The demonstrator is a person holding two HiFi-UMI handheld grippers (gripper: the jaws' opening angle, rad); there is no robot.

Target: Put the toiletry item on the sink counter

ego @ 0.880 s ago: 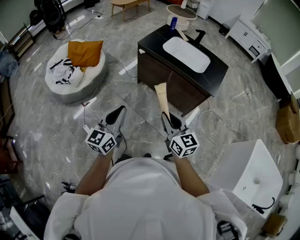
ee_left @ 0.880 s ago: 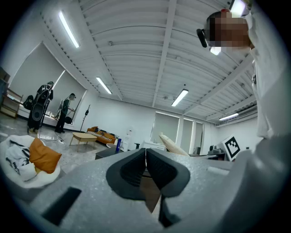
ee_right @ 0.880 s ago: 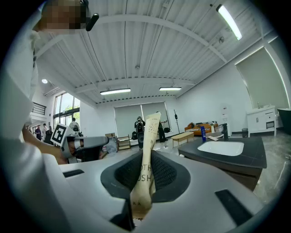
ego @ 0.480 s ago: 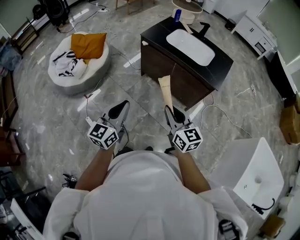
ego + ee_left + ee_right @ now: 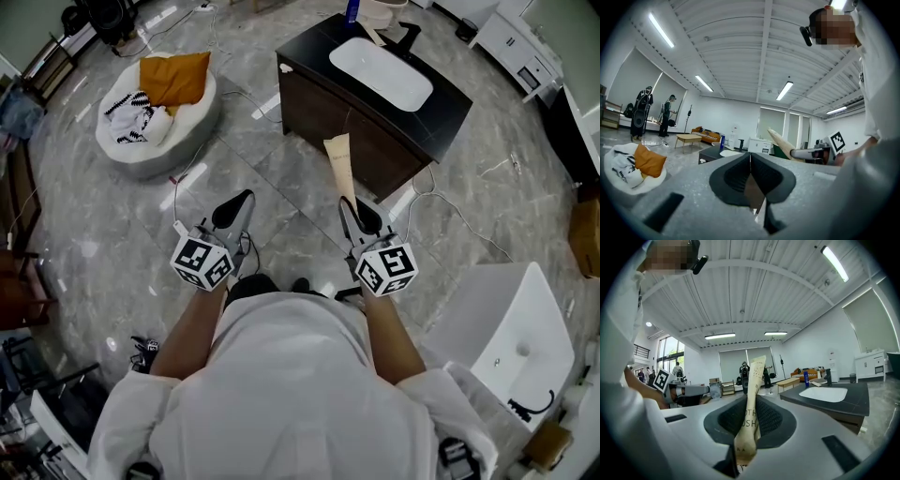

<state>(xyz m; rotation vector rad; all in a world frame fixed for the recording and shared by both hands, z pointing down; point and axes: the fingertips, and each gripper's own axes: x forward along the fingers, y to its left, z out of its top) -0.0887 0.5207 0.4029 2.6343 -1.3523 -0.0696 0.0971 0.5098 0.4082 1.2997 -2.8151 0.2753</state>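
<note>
A beige toothbrush packet (image 5: pixel 753 390) is pinched between the jaws of the right gripper (image 5: pixel 352 212). Its free end is pointed toward the black sink counter (image 5: pixel 448 120), which is seen ahead and is not touched by it. The jaws of the left gripper (image 5: pixel 234 208) are pressed together, and nothing is held between them.

The tan packet (image 5: pixel 749 420), at lower centre of the right gripper view, is displaying partial print: "OTH" above "USH". Smaller print below it is blurring beyond legibility.
</note>
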